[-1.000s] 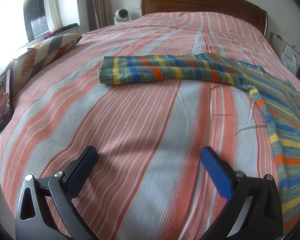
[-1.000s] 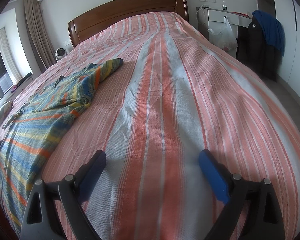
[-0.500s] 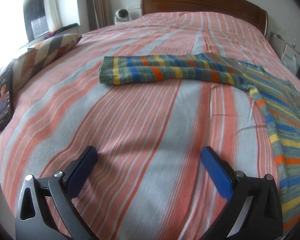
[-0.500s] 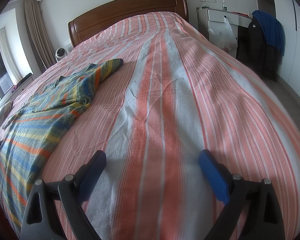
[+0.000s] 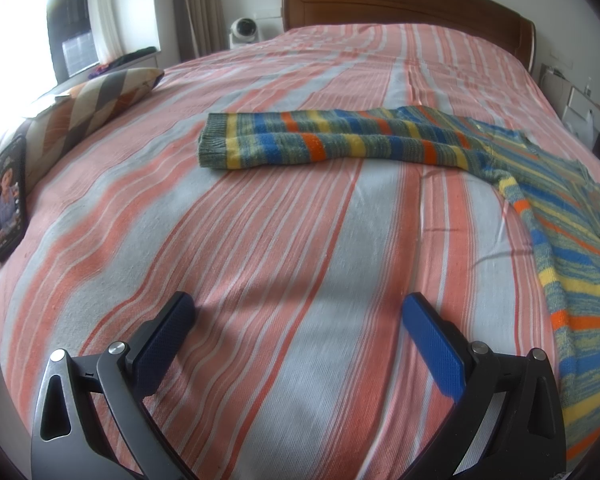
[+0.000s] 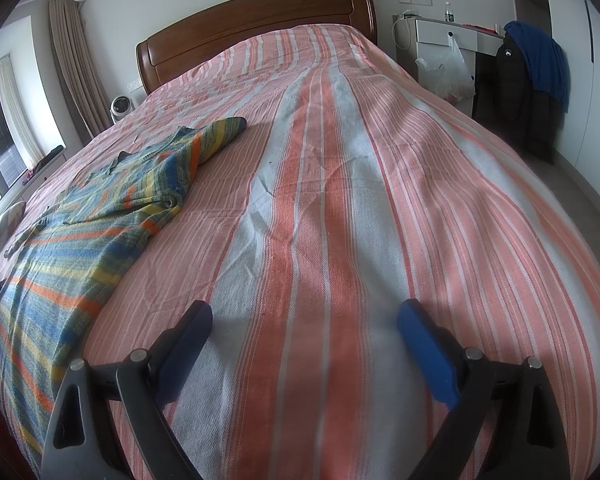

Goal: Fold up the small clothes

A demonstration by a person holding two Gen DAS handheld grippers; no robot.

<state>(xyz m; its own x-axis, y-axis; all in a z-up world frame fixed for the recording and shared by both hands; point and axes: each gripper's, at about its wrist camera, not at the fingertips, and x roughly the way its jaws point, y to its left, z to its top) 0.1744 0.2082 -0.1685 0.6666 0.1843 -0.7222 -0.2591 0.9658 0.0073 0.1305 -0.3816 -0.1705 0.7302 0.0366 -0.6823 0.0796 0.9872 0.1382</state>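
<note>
The left tool hangs low over the striped bedspread, its blue pads spread wide apart with nothing between them. Ahead of it and off to its right lies the striped knitted sweater, one sleeve stretched flat across the bed, the body trailing towards the near edge. A phone leans against a pillow far to its left. The right tool is likewise spread and empty over bare bedspread, the sweater lying well to its left
</note>
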